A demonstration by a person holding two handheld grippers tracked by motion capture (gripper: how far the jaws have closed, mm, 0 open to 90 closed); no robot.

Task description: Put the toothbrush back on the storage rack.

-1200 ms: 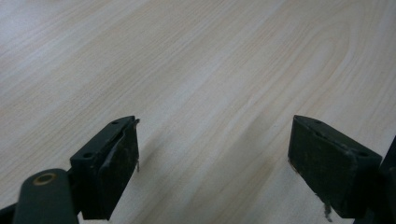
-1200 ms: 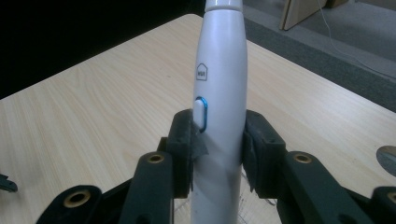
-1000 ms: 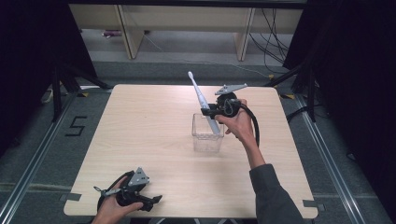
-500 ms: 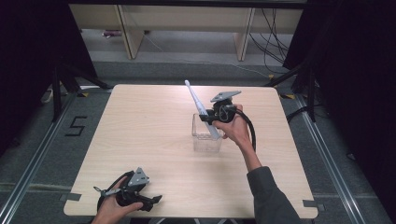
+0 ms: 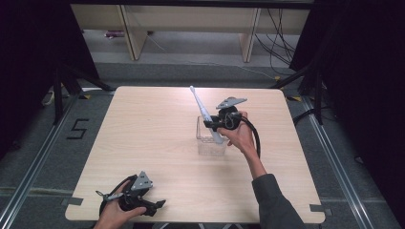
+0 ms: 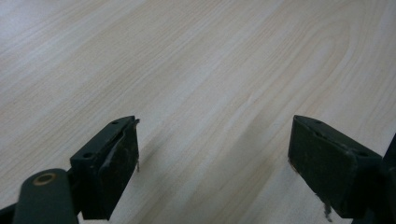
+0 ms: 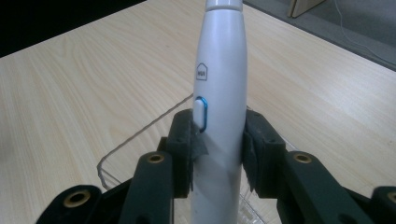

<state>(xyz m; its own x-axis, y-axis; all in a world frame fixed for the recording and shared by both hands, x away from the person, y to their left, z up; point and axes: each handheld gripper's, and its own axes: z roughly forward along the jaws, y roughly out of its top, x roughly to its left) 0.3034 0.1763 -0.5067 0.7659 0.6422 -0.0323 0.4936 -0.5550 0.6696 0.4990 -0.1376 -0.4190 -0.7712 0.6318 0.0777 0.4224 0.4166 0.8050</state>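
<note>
My right gripper [image 5: 213, 125] is shut on a white electric toothbrush [image 5: 204, 114], which slants up to the left with its lower end inside a clear plastic box [image 5: 210, 144] near the table's middle. In the right gripper view both jaws press the toothbrush [image 7: 219, 107] handle at its blue-ringed button, above the box's clear rim [image 7: 140, 135]. My left gripper [image 5: 161, 205] rests at the near left edge of the table, held by a hand. In the left gripper view its jaws stand wide apart, left gripper [image 6: 212, 161] open over bare wood.
The light wooden table [image 5: 148, 129] has its front edge close to the left gripper. Black cables trail from both grippers. Beyond the far edge are wooden shelf legs [image 5: 248, 38] and floor cables; dark curtains flank both sides.
The right gripper has lowered the toothbrush, so its lower end now sits deeper in the clear box. The left gripper has stayed put.
</note>
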